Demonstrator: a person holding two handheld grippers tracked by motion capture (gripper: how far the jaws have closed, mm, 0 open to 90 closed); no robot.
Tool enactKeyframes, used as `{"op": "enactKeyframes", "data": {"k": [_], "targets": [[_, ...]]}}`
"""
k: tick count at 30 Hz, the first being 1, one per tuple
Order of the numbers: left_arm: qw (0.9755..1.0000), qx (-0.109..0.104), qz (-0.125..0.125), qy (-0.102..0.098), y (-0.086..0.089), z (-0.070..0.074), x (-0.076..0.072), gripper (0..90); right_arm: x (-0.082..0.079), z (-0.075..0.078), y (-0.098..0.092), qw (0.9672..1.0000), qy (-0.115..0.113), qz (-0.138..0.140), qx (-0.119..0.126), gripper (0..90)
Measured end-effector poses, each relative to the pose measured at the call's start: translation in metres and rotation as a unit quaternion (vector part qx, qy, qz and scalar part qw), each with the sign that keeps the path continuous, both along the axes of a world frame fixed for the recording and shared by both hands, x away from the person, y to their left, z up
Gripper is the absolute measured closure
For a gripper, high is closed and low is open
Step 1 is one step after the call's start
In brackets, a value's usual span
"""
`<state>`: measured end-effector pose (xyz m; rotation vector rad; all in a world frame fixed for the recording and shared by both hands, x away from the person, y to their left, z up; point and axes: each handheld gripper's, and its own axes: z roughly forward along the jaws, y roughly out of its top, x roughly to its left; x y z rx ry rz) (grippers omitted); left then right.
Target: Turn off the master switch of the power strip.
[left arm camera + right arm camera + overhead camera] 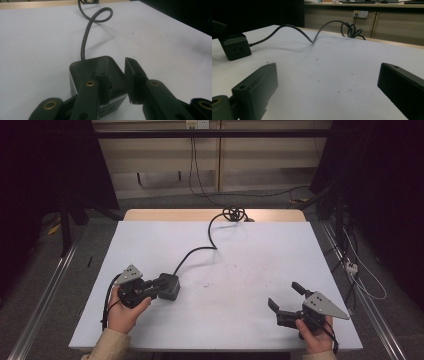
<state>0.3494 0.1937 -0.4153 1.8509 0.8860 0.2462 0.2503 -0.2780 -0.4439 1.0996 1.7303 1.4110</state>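
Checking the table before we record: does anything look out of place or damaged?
Nothing damaged. The black cube socket sits upright by the left gripper; its cable humps off the table, ending in a tangled coil. Faint specks mark the white sheet.

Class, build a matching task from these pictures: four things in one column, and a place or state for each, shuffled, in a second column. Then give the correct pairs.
Column one:
1. left gripper
2. right gripper
3. black power cube
4. cable

Column two:
A. jaws wide apart over bare table
B. runs from the cube to a coil at the far edge
C. jaws at the cube, one lying over its top
D. sits on the white tabletop, left of centre

Pairs: 1-C, 2-A, 3-D, 4-B
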Motion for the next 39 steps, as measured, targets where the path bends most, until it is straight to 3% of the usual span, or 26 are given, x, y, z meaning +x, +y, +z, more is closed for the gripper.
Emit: {"op": "enactKeyframes", "data": {"k": [15,28,39], "targets": [[0.9998,-0.006,-0.014,0.009,-0.0005,0.0005,-0.0015,54.0,0.0009,0.0004,0.0002,1.0,-0.001,-0.002,0.003,2.6],[0.9992,-0.013,-0.037,0.002,0.0007,0.0005,-0.0043,36.2,0.0017,0.0004,0.001,1.0,0.0,0.0,0.004,2.6],[0.9982,-0.028,-0.053,-0.005,0.0012,0.0011,-0.0048,30.0,-0.0001,0.0002,-0.0015,1.0,0.0,-0.004,0.004,2.6]]}}
